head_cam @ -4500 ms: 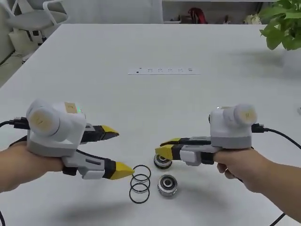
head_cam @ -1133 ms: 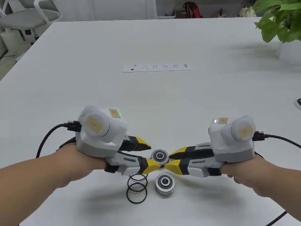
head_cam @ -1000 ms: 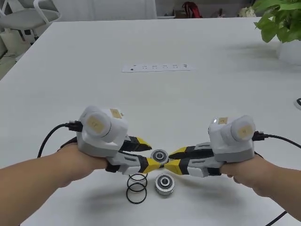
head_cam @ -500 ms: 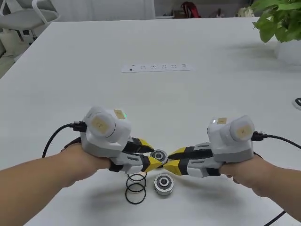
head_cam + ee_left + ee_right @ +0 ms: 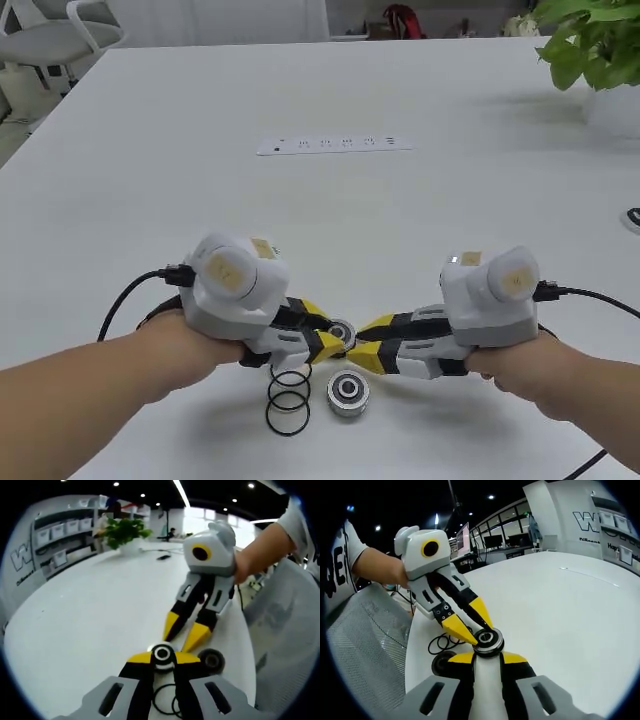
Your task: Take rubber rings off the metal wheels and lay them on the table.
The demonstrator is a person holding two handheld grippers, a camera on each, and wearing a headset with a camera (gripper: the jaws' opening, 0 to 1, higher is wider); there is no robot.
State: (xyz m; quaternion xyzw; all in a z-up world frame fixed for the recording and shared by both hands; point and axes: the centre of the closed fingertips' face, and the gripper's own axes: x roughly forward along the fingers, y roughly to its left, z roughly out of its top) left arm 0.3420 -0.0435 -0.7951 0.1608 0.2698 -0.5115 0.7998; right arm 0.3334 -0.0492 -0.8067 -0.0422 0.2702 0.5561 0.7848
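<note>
A small metal wheel [image 5: 341, 331] with a black rubber ring on its rim hangs just above the table between both grippers. My right gripper [image 5: 360, 340] is shut on the wheel [image 5: 488, 640] from the right. From the left, my left gripper [image 5: 322, 332] pinches the wheel's [image 5: 162, 653] rubber rim with its yellow tips. A second wheel [image 5: 347, 393] lies flat on the table just below them. Loose black rubber rings [image 5: 288, 395] lie overlapping to its left, and show as rings [image 5: 167, 700] under my left jaws.
A white power strip [image 5: 333, 145] lies flat mid-table. A potted plant [image 5: 590, 45] stands at the far right corner and an office chair [image 5: 55, 35] beyond the far left edge. A dark cable end [image 5: 633, 217] pokes in at the right edge.
My left gripper has come in from the left over the rings, reached the wheel held by my right gripper and closed on its rim. The right gripper has hardly moved.
</note>
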